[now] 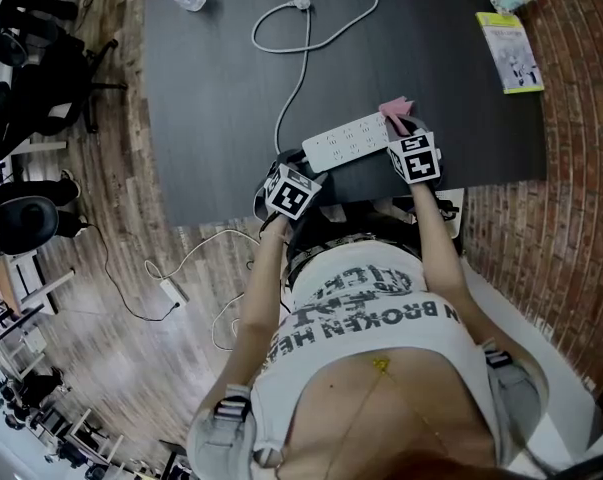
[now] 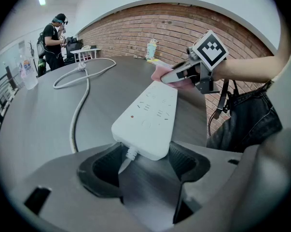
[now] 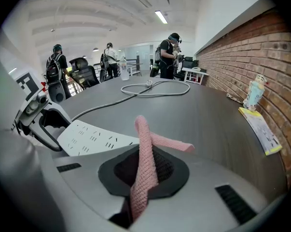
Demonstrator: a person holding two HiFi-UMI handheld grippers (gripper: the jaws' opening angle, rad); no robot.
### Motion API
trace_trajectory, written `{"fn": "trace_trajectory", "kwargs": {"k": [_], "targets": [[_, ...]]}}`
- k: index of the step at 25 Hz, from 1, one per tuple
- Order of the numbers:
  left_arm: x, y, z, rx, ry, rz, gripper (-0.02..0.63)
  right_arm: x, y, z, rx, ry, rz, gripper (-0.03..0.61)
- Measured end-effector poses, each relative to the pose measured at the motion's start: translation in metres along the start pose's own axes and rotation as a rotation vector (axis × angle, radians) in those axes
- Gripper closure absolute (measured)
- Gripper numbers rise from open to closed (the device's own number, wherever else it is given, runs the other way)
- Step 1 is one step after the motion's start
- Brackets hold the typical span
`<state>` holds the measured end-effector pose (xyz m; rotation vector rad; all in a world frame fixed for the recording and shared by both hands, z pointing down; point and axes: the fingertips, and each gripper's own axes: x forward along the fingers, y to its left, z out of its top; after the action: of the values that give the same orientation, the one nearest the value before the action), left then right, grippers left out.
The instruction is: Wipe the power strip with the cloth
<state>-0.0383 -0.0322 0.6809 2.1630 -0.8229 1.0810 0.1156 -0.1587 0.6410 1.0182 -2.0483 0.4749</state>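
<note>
This looks like an open-plan office or lab workroom. A large dark surface [image 1: 231,88] stands on a wood-plank floor [image 1: 111,308]. A bare brick wall [image 3: 242,47] runs along its right side and black office chairs [image 1: 26,78] sit off its left edge. Strip lights [image 3: 160,17] hang in the ceiling above it, and several people [image 3: 170,54] stand beyond its far end.

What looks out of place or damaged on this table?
Nothing stands out spilled or broken. The power strip lies slanted at the table's near edge, its cord end clamped in the left gripper, while the right gripper pinches the pink cloth at its far end. Its cord loops across the table.
</note>
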Motion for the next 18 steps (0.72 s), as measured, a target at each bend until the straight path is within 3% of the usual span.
{"fn": "trace_trajectory", "kwargs": {"k": [11, 14, 18], "targets": [[-0.001, 0.001, -0.001, 0.003, -0.009, 0.000, 0.324, -0.001, 0.006, 0.002, -0.011, -0.018, -0.009, 0.561], [-0.002, 0.001, -0.001, 0.003, -0.011, -0.001, 0.324, -0.007, 0.027, 0.010, -0.046, -0.036, 0.066, 0.561], [-0.002, 0.001, -0.001, 0.005, -0.015, 0.002, 0.324, -0.015, 0.079, 0.029, -0.056, -0.085, 0.268, 0.561]]}}
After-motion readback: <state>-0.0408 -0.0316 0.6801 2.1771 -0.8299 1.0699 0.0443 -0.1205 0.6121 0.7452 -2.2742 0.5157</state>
